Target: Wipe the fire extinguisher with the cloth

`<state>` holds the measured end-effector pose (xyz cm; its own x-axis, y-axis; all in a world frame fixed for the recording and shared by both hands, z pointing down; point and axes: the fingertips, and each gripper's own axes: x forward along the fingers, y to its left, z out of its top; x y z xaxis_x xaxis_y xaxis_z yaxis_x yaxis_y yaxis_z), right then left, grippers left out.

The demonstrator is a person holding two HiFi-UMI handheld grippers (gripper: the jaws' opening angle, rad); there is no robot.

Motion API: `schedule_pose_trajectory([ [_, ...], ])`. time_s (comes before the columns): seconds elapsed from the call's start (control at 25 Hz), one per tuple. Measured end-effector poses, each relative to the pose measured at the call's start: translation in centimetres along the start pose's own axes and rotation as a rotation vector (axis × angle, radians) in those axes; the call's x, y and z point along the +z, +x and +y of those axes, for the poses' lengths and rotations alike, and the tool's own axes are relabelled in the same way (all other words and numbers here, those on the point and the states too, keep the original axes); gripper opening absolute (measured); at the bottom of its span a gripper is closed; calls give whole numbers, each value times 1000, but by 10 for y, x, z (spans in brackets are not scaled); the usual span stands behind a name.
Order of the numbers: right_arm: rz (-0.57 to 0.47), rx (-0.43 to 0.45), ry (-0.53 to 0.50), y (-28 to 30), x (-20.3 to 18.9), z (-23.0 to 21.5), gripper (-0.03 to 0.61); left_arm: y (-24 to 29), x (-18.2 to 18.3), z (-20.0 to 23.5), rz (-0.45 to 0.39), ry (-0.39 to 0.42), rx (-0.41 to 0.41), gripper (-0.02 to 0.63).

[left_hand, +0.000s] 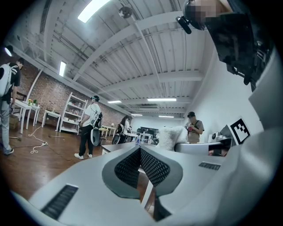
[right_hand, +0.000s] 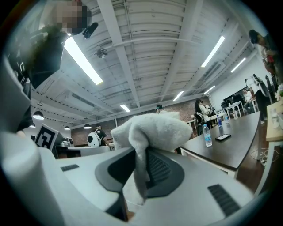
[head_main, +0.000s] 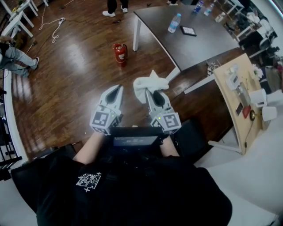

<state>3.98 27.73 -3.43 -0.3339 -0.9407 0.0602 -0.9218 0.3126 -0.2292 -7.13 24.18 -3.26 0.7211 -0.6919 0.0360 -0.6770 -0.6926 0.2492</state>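
A red fire extinguisher [head_main: 120,54] stands upright on the wooden floor, well ahead of both grippers, next to a table leg. My right gripper [head_main: 154,95] is shut on a white fluffy cloth [head_main: 148,84], which bunches up over the jaw tips; the right gripper view has the cloth [right_hand: 152,132] pinched between the two dark pads. My left gripper [head_main: 115,92] is held level beside it, shut with nothing between its pads [left_hand: 139,152]. Both grippers are raised close to my chest and point forward. The extinguisher does not show in either gripper view.
A grey table [head_main: 190,33] stands ahead to the right with a water bottle [head_main: 174,23] and a phone [head_main: 189,31]. A tan board [head_main: 241,97] with fixtures lies at right. White cable [head_main: 55,28] lies on the floor. People stand at the far edge [head_main: 115,8] and at left [head_main: 13,55].
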Motion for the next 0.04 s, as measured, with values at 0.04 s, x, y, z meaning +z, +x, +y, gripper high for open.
schedule_pose_trajectory([
  [0.04, -2, 1, -2, 0, 0, -1, 80, 1, -1, 0, 0, 2, 1, -2],
])
